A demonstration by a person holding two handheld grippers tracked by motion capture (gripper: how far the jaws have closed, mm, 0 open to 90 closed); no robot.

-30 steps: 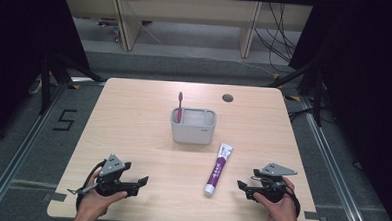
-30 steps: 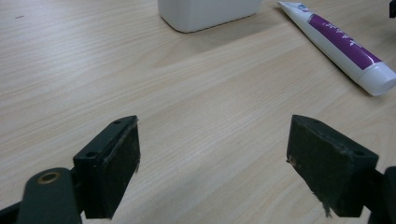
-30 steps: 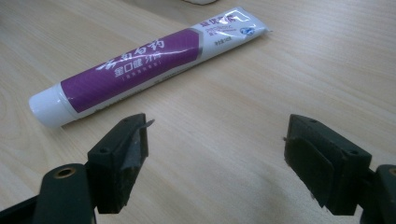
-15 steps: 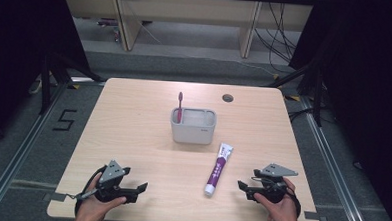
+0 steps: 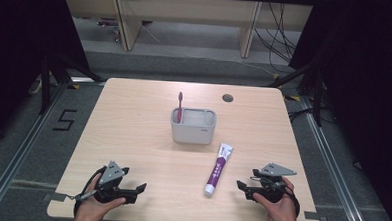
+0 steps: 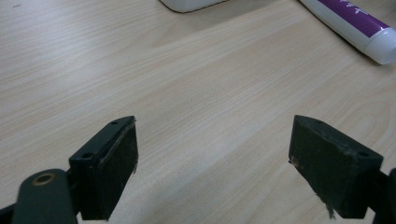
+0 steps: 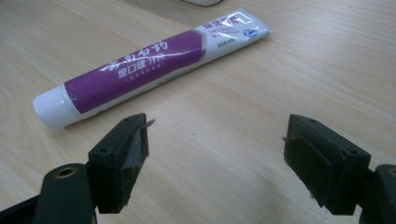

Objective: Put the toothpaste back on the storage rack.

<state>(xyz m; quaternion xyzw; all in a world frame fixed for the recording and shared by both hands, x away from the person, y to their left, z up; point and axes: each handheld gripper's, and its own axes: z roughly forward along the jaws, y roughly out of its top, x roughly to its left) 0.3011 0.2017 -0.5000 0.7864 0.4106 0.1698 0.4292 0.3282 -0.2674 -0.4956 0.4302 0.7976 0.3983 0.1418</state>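
- Toothpaste tube flat on table, right of centre, toward near edge, cap end nearest.
- Probably light, soft, slick; pinch mid-body across width.
- Right gripper near cap, jaws apart, empty.
- Left gripper likewise spread, holding nothing.

High view: fixed above the near edge of the table, facing forward and down — far enough to take in the whole top and floor beyond.
Left gripper view: low, close over the wood, looking along its jaws toward the toothpaste tube.
Right gripper view: equally low and near, facing the tube from the other side.
Shared: the tube — seen in all three.
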